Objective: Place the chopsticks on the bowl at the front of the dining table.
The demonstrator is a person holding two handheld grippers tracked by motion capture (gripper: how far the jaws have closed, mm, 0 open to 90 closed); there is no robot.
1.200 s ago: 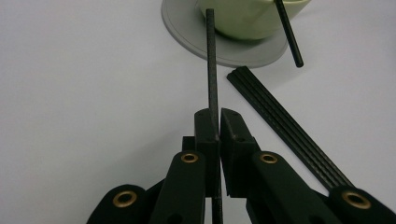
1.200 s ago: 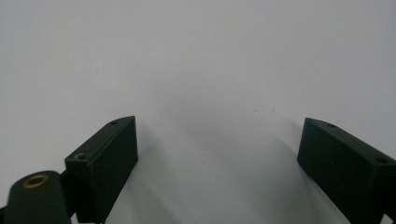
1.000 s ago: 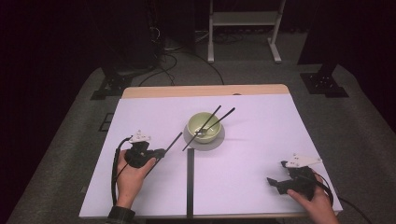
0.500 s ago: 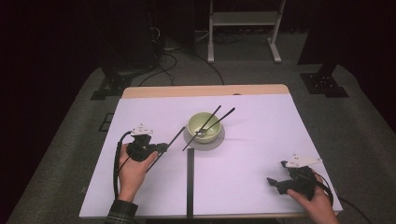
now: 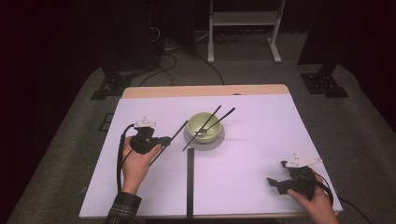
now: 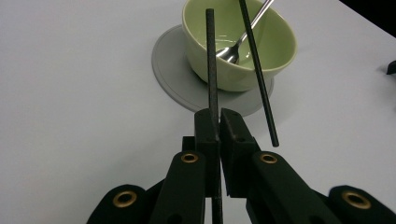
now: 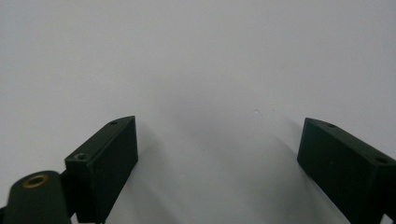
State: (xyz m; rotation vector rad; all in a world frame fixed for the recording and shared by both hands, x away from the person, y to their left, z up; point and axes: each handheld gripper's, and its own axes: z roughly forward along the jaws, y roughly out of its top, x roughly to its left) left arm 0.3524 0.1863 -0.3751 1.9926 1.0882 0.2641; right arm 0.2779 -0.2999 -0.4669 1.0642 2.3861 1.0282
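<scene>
A pale green bowl [image 5: 198, 122] [image 6: 275, 51] stands on a round grey coaster [image 5: 220, 140] [image 6: 173, 65] near the middle of the white table. A metal spoon [image 6: 229, 52] lies in the bowl. One black chopstick [image 5: 225, 116] [image 6: 259, 74] leans across the bowl's rim, its low end on the table. My left gripper [image 5: 163, 140] [image 6: 218, 114] is left of the bowl and shut on a second black chopstick [image 5: 178, 131] [image 6: 211, 60], whose far tip points at the bowl's near rim. My right gripper [image 5: 274, 182] [image 7: 217, 140] rests at the front right, open, with bare table between its jaws.
A black stripe [image 5: 189, 186] runs from below the coaster to the table's front edge. The table's far edge is bare wood [image 5: 205, 90]. Beyond it stand a white frame [image 5: 243, 18] and cables on a dark floor.
My left hand has carried the chopstick up and away from the person, a little closer to the bowl. The right hand has stayed put.
</scene>
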